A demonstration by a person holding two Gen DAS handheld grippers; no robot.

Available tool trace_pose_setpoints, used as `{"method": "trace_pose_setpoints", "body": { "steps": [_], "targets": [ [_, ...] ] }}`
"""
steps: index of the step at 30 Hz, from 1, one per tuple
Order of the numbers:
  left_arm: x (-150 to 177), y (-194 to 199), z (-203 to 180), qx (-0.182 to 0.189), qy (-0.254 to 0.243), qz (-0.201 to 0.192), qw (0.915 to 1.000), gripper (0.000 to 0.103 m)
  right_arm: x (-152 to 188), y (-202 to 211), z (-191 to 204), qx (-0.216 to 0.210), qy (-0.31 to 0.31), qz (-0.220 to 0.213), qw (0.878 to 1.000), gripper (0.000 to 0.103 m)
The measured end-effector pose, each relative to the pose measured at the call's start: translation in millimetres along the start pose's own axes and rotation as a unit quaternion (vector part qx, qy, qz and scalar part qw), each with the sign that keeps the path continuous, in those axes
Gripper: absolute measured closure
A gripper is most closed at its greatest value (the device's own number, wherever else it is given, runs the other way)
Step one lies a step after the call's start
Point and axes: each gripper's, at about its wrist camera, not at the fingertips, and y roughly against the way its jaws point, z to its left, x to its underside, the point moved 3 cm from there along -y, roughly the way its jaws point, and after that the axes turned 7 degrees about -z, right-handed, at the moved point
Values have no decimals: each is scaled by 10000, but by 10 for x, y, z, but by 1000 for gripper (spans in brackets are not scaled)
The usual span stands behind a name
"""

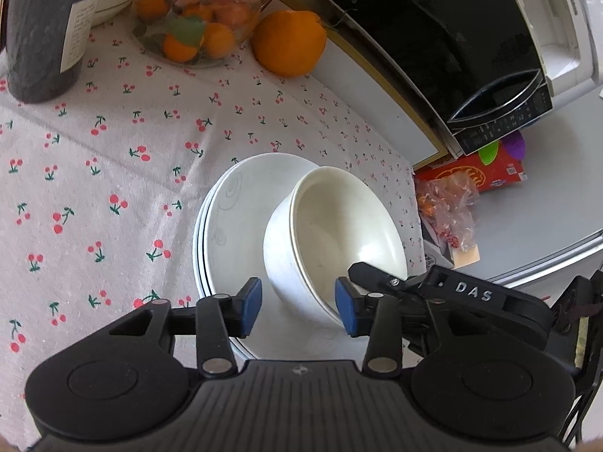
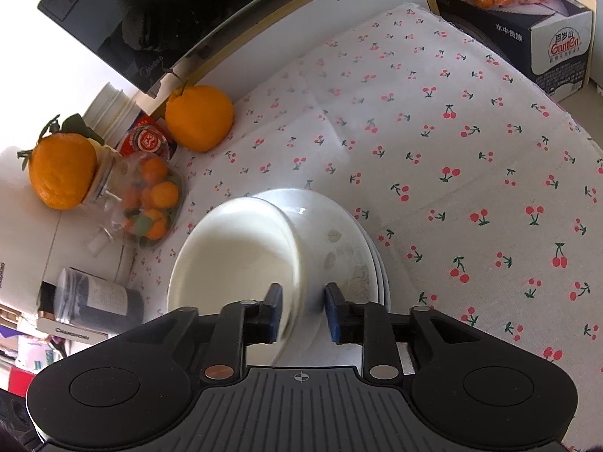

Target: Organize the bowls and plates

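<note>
While it tilts down over the cherry-print tablecloth (image 1: 113, 132), the left gripper (image 1: 297, 307) straddles the near rim of the white bowls (image 1: 339, 226), pads clear of it. The bowls sit nested on stacked plates (image 1: 233, 218). The right gripper (image 2: 301, 310), likewise angled down, spans the opposite rim, jaws parted, gripping nothing.
</note>
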Motion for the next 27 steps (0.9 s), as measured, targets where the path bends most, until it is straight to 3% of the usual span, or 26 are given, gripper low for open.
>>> {"method": "trace_pose_setpoints", "body": {
  "steps": [5,19,27],
  "targets": [
    [4,17,-66,-27,-186,6,9998,49,-39,68,0,-162,-57,-97,9998,52],
    [-15,207,-143,-171,-737,-133,9970,19,-106,247,1,-385,-13,-254,9989,39],
    [-10,376,-105,-421,-841,-281,9952,10,-197,500,-110,-469,21,-468,9978,34]
  ]
}}
